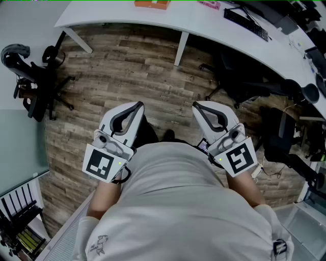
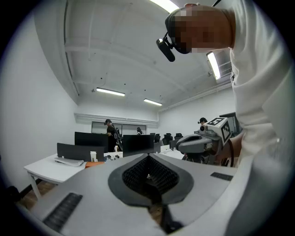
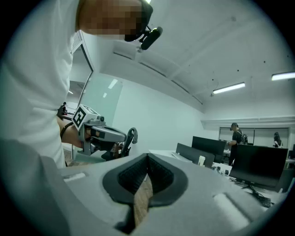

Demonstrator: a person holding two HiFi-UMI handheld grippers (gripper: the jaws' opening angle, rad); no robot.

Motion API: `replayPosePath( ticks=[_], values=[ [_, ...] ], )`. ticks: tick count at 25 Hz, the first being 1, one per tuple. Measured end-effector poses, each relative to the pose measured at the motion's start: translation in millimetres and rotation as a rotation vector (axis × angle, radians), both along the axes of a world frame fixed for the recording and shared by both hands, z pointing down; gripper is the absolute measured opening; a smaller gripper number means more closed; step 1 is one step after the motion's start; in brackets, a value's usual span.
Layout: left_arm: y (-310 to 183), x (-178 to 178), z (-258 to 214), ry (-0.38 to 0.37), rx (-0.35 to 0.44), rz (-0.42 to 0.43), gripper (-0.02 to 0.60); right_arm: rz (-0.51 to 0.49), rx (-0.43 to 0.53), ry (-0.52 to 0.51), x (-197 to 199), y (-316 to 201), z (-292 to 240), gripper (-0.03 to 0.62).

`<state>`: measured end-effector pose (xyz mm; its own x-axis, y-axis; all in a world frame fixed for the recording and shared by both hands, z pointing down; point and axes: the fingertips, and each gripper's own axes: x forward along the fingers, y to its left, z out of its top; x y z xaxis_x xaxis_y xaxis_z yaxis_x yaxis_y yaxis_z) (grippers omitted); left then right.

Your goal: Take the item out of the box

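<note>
No box or item shows in any view. In the head view a person in a white top stands on a wood floor and holds both grippers close to the body, pointing forward. My left gripper (image 1: 137, 106) has its jaws shut tip to tip with nothing between them; in its own view the pads meet at the left gripper (image 2: 148, 160). My right gripper (image 1: 196, 106) is shut and empty too, pads together in the right gripper view (image 3: 147, 160). Each sees the other beside it: the right gripper (image 2: 201, 143), the left gripper (image 3: 105, 135).
A long curved white desk (image 1: 153, 21) runs across the far side, with a keyboard (image 1: 246, 23) and an orange object (image 1: 151, 4). Black office chairs stand at the left (image 1: 35, 76) and right (image 1: 244, 84). Desks, monitors and a person (image 2: 109, 129) fill the room beyond.
</note>
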<state>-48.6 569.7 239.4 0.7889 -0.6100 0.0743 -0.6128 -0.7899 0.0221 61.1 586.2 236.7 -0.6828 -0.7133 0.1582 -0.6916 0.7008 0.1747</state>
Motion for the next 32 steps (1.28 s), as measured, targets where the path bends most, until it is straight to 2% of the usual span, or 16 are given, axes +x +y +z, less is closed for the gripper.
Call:
replayPosePath(
  ticks=[9, 15, 18, 26, 32],
  values=[
    [-22, -15, 7, -0.006, -0.006, -0.009, -0.002, 0.013, -0.011, -0.001, 1, -24, 3, 0.002],
    [-59, -32, -1, 0.041, 0.012, -0.013, -0.002, 0.031, -0.016, 0.003, -9, -62, 2, 0.003],
    [-81, -48, 8, 0.028, -0.006, -0.01, -0.002, 0.041, -0.02, 0.007, -18, -87, 4, 0.003],
    [-157, -96, -7, 0.064, 0.017, 0.029, -0.002, 0.067, -0.037, 0.009, -73, -166, -3, 0.003],
    [-194, -134, -16, 0.058, 0.022, 0.084, -0.002, 0.107, -0.042, 0.003, -116, -212, -15, 0.003]
  ],
)
